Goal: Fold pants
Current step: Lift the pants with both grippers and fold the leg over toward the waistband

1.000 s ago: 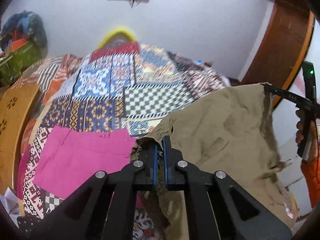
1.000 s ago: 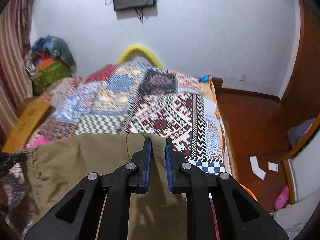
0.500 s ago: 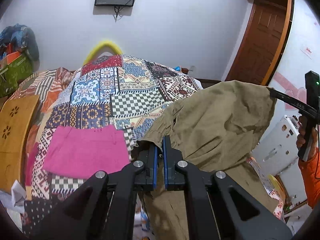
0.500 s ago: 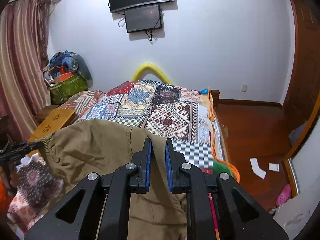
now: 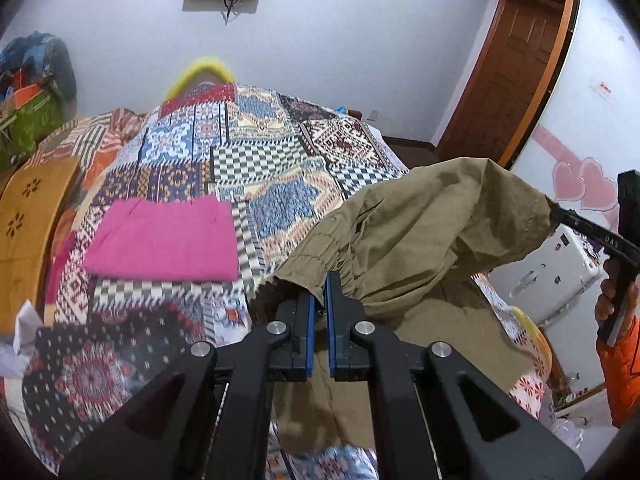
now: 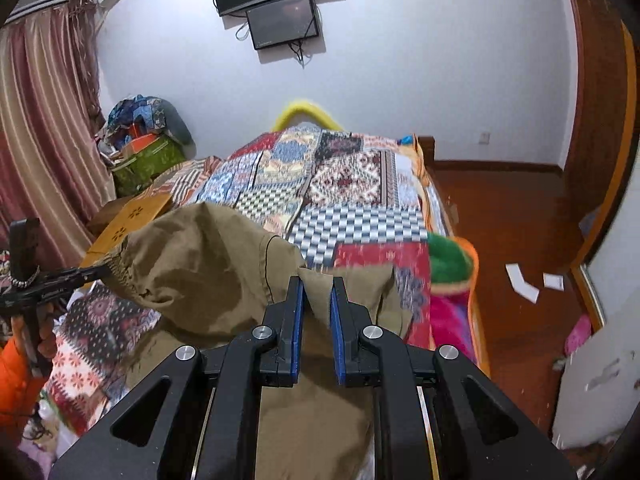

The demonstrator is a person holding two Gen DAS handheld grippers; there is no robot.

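Khaki pants (image 5: 432,232) hang in the air above the foot of a patchwork-covered bed (image 5: 256,168), stretched between both grippers. My left gripper (image 5: 318,292) is shut on the elastic waistband edge. My right gripper (image 6: 316,296) is shut on the other corner of the khaki pants (image 6: 208,264). In the left wrist view the right gripper (image 5: 560,214) pinches the far corner of the cloth. In the right wrist view the left gripper (image 6: 102,270) holds the gathered waistband at the left. The lower part of the pants droops below the jaws.
Folded pink shorts (image 5: 164,238) lie flat on the bed to the left. A wooden board (image 5: 28,216) stands along the bed's left side. A green and orange bundle (image 6: 448,264) sits at the bed's right edge. White papers (image 6: 520,282) lie on the wooden floor.
Both grippers have pulled back from the bed with the pants and risen slightly. More of the room shows now, and the cloth hangs nearer the foot of the bed.
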